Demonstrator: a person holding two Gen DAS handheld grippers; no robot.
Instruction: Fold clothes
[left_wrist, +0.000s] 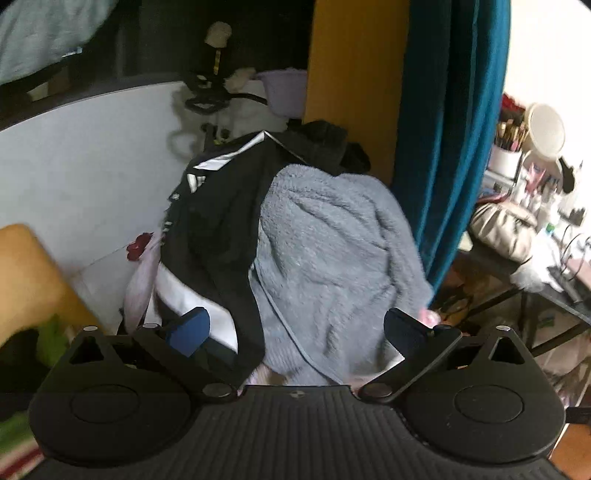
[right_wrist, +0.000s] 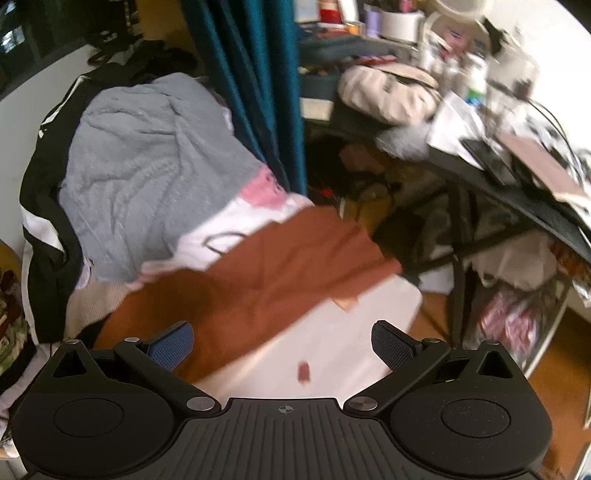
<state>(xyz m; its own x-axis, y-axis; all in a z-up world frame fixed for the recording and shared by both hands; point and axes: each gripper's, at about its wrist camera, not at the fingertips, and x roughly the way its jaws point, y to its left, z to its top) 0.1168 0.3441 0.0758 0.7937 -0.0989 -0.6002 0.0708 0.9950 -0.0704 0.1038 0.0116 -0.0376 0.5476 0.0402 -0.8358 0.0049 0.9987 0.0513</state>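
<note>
A heap of clothes fills both views. On top lies a fluffy grey garment (left_wrist: 332, 258) (right_wrist: 147, 162), with a black jacket with white stripes (left_wrist: 218, 218) (right_wrist: 40, 206) to its left. My left gripper (left_wrist: 295, 332) is open just before the heap, nothing between its fingers. In the right wrist view a rust-brown garment (right_wrist: 266, 269) lies spread over a white surface (right_wrist: 351, 332), partly on a white and pink cloth (right_wrist: 251, 206). My right gripper (right_wrist: 282, 345) is open above the brown garment's near edge, holding nothing.
A teal curtain (left_wrist: 450, 129) (right_wrist: 258, 92) hangs behind the heap beside a yellow panel (left_wrist: 354, 74). A cluttered dark desk (right_wrist: 517, 192) with a beige bag (right_wrist: 391, 92) stands to the right. A white wall (left_wrist: 92, 166) lies left. Wooden floor (right_wrist: 554, 369) shows lower right.
</note>
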